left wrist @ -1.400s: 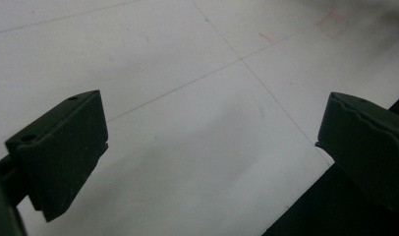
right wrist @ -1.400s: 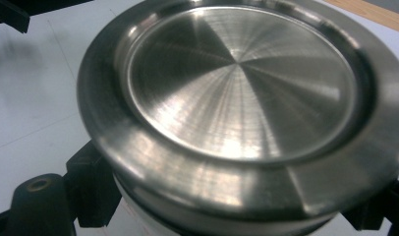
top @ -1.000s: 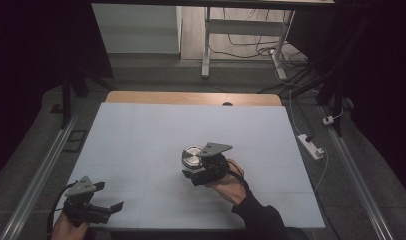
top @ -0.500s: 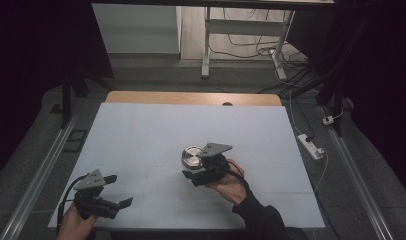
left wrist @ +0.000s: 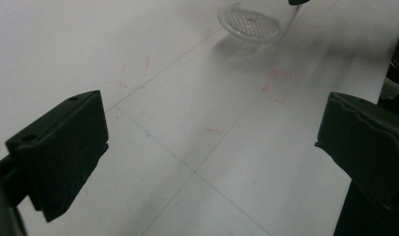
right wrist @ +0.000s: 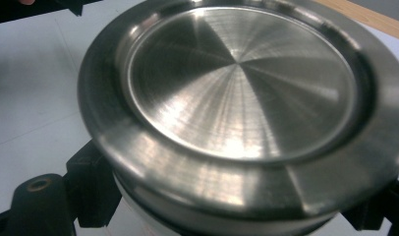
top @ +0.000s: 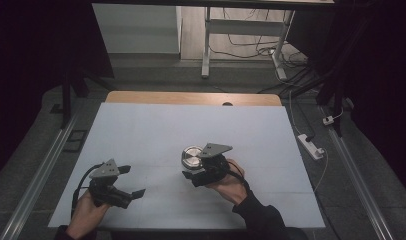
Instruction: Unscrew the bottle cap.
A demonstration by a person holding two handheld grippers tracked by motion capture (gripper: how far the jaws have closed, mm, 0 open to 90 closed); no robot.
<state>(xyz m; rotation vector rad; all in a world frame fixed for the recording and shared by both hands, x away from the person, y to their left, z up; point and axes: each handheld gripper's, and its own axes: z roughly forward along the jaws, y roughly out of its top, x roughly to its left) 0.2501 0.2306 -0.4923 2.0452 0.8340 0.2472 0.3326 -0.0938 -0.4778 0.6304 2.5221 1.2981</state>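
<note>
Here, at about seven o'clock on the white table, the left gripper, held in the person's left hand, jaws spread wide apart over bare surface, nothing between them. Through the left gripper view, faint red marks and thin crossing lines on the white sheet, with a clear perforated disc lying ahead near one o'clock. Further right, near the table's middle toward five o'clock, the right gripper in the right hand, clamped on a round container. In the right gripper view, its brushed metal lid close up, black jaws pressed against the pale body beneath.
</note>
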